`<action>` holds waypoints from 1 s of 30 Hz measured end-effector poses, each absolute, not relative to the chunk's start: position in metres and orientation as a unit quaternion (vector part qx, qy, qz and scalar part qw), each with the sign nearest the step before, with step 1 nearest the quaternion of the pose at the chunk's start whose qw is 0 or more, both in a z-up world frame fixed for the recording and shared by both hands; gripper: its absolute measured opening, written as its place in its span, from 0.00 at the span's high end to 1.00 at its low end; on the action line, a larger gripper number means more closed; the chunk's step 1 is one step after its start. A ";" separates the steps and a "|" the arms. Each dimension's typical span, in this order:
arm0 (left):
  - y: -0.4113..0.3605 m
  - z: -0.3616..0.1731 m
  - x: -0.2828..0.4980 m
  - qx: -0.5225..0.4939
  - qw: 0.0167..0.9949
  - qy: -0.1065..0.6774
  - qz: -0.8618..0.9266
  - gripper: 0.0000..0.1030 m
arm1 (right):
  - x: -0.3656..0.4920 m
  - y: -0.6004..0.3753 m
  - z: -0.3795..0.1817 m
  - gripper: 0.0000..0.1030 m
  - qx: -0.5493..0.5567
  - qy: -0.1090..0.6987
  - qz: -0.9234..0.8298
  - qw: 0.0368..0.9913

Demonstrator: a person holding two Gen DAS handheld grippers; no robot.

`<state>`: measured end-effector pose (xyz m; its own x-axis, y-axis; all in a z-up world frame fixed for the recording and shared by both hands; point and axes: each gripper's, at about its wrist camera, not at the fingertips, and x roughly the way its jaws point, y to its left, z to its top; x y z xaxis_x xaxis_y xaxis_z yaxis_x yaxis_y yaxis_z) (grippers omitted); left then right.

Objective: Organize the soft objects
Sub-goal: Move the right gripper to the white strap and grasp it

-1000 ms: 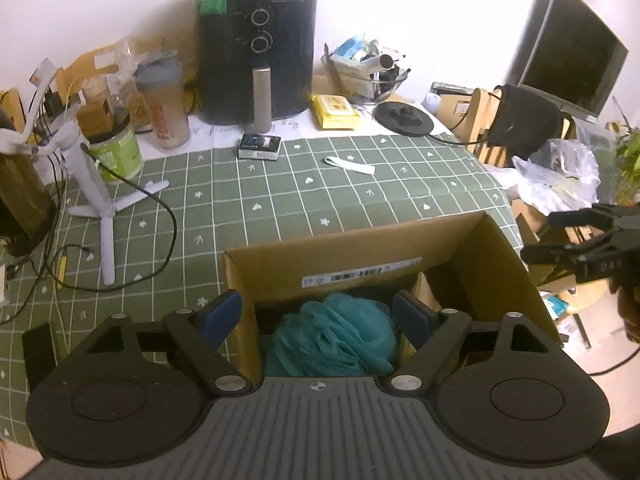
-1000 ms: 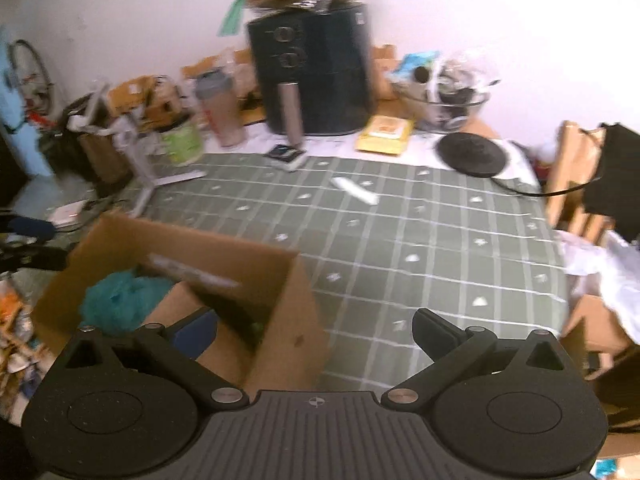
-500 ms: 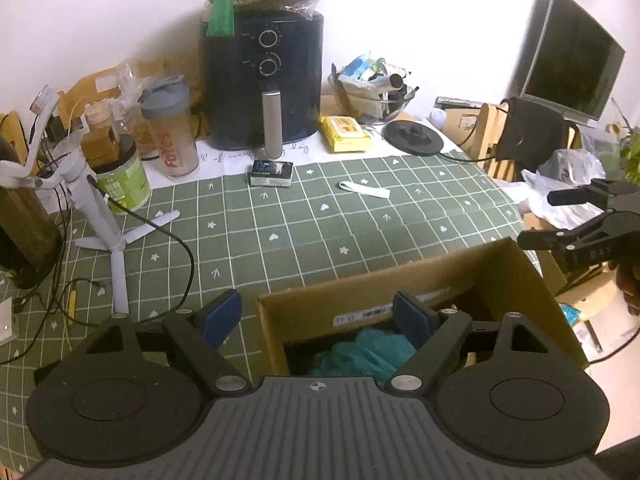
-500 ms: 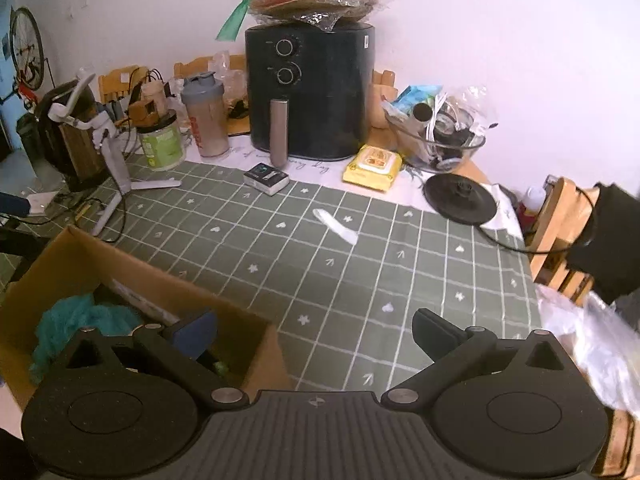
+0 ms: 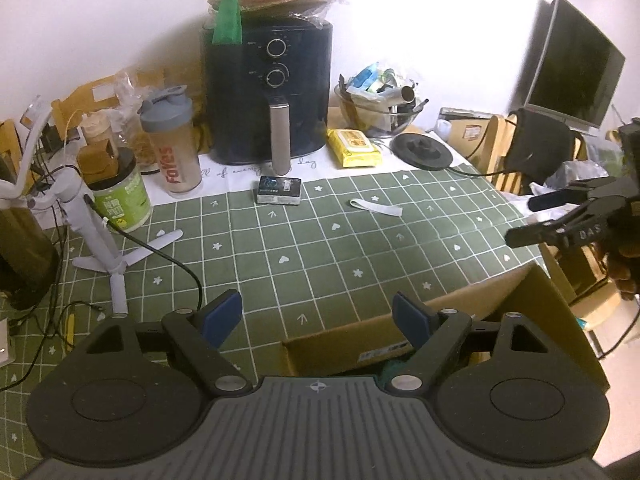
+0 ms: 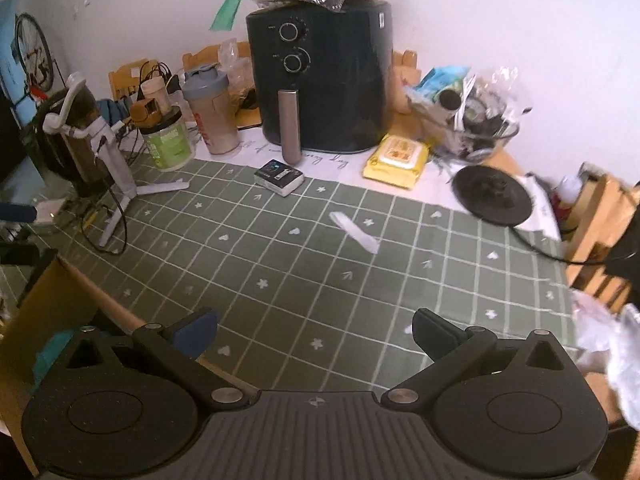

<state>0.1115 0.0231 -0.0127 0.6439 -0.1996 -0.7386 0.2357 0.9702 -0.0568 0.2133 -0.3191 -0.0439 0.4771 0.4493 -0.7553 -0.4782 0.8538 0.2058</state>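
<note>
Teal soft stuff (image 5: 394,369) shows only as a sliver inside the cardboard box (image 5: 532,308), tucked just under the right-hand finger of the left tongs (image 5: 318,314); from the right wrist view the same teal (image 6: 50,354) peeks out of the box (image 6: 60,292) beside the left finger of the right tongs (image 6: 316,330). Both pairs of tongs stand wide apart and grip nothing, with only the green checked cloth of the worktop (image 5: 320,240) between their fingers. The box sits at the near worktop edge, below and to the right of the left tongs, and to the left of the right tongs. Farther ahead of both lies a white strip (image 5: 376,207), then a small dark packet (image 5: 279,191). To the left stand a white tripod stand (image 5: 94,236), a green tub (image 5: 122,196) and a shaker bottle (image 5: 172,144). Farthest ahead, against the wall, are a black air fryer (image 5: 272,88), a yellow wipes pack (image 5: 353,147) and a glass bowl (image 5: 378,110) full of clutter.
</note>
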 end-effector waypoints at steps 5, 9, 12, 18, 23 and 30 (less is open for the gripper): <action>0.025 -0.015 0.118 0.014 0.905 0.404 -0.136 0.20 | 0.236 -0.317 -0.054 0.00 -0.012 0.440 0.269 0.857; 0.027 -0.016 0.121 0.010 0.903 0.404 -0.146 0.20 | 0.257 -0.315 -0.063 0.00 -0.013 0.439 0.272 0.856; 0.027 -0.017 0.122 0.008 0.902 0.404 -0.152 0.20 | 0.272 -0.310 -0.072 0.00 -0.023 0.441 0.267 0.857; 0.033 -0.020 0.121 -0.013 0.902 0.405 -0.149 0.20 | 0.304 -0.297 -0.104 0.00 -0.023 0.464 0.278 0.841; 0.043 -0.021 0.119 -0.024 0.899 0.413 -0.141 0.20 | 0.327 -0.284 -0.129 0.00 -0.025 0.473 0.279 0.835; 0.057 -0.026 0.117 -0.043 0.893 0.429 -0.127 0.20 | 0.357 -0.268 -0.158 0.09 -0.052 0.483 0.263 0.833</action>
